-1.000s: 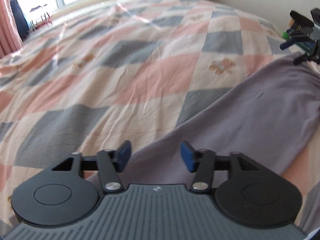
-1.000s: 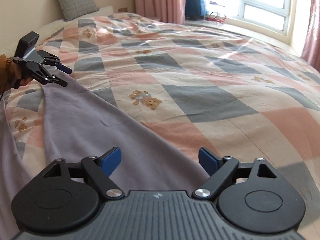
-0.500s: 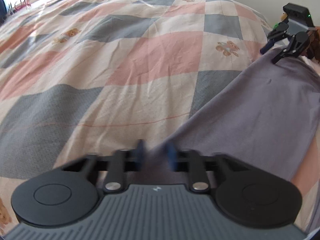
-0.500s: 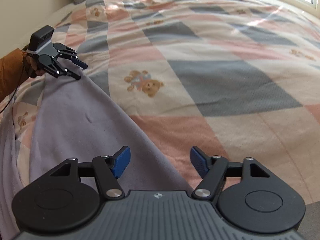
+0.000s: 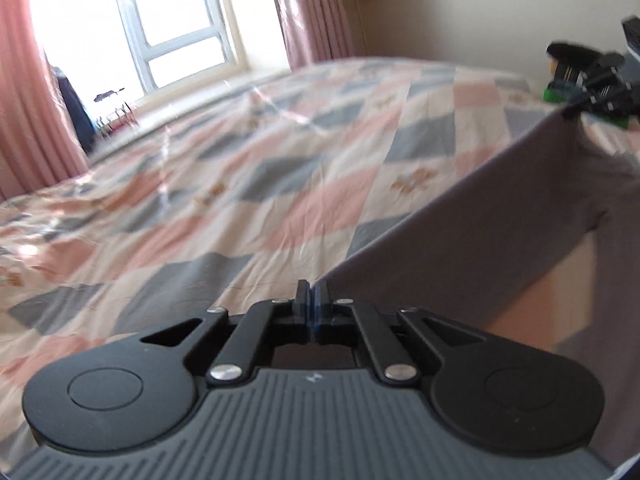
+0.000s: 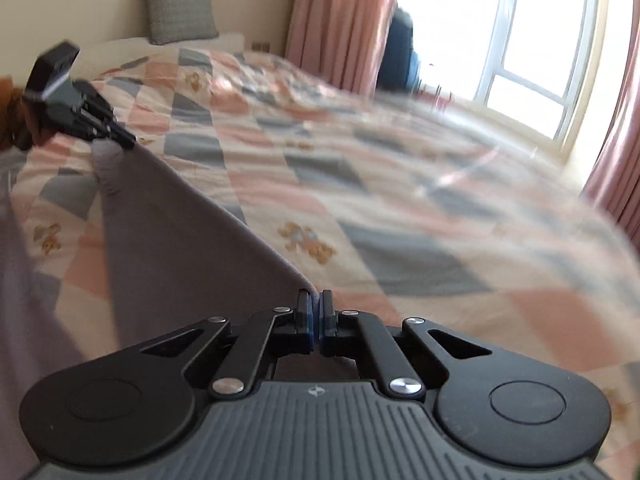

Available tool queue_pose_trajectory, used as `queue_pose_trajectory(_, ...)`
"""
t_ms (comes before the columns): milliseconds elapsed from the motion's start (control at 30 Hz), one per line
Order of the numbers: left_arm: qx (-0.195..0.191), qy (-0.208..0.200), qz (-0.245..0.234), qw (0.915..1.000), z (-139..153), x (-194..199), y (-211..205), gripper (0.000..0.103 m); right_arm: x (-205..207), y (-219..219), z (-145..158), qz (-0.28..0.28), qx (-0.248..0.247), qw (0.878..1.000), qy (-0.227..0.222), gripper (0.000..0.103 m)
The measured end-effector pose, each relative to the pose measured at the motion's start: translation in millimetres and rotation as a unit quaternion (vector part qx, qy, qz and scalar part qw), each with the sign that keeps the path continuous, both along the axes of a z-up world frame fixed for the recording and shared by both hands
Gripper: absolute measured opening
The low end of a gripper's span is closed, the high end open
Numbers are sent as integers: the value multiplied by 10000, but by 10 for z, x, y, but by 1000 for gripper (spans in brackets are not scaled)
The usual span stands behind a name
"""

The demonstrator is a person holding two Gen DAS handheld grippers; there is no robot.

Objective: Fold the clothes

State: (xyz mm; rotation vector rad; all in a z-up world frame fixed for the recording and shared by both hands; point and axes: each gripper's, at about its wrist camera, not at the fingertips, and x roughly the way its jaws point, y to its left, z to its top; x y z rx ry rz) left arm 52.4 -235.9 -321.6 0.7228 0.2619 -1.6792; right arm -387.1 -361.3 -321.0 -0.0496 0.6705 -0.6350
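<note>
The left gripper (image 5: 312, 300), at lower centre of its view, is clamped on an edge of the grey garment (image 5: 500, 224). The right gripper (image 6: 314, 312) has just closed and pinches the same edge, which runs taut to upper left of its frame. The garment hangs lifted above the patchwork bedspread (image 6: 400, 216). A grey pillow (image 6: 180, 10) stands at upper left; pink curtains (image 5: 308, 12) flank the bright window (image 5: 176, 28). Surroundings are motion-blurred.
</note>
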Motion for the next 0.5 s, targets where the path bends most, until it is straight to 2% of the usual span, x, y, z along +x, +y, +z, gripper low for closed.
queue_pose_trajectory(100, -333, 31, 178, 9993, 170, -282, 762, 0, -150, 865, 44, 27, -723, 9974, 29, 0)
queue_pose_trajectory(200, -80, 369, 471, 9982, -50, -544, 1404, 0, -312, 1590, -167, -33, -885, 9959, 199, 0)
queue_pose_trajectory(233, 112, 495, 644, 9966, -179, -597, 1552, 1, -350, 1771, -274, -79, -750, 9966, 325, 2)
queue_pose_trajectory(267, 311, 596, 906, 9936, -321, -637, 1676, 1, -383, 1898, -407, -223, -479, 9975, 473, 17)
queue_pose_trajectory(333, 681, 959, 1474, 9821, -548, -679, 1874, 3, -467, 2093, -639, -622, 67, 9960, 640, 41)
queue_pose_trajectory(400, 764, 1328, 1962, 9685, -634, -685, 2017, 6, -588, 2184, -733, -1024, 547, 9920, 488, 41)
queue_pose_trajectory(500, 653, 1757, 2428, 9518, -557, -659, 2063, 17, -820, 2077, -583, -1808, 955, 9787, -191, 48)
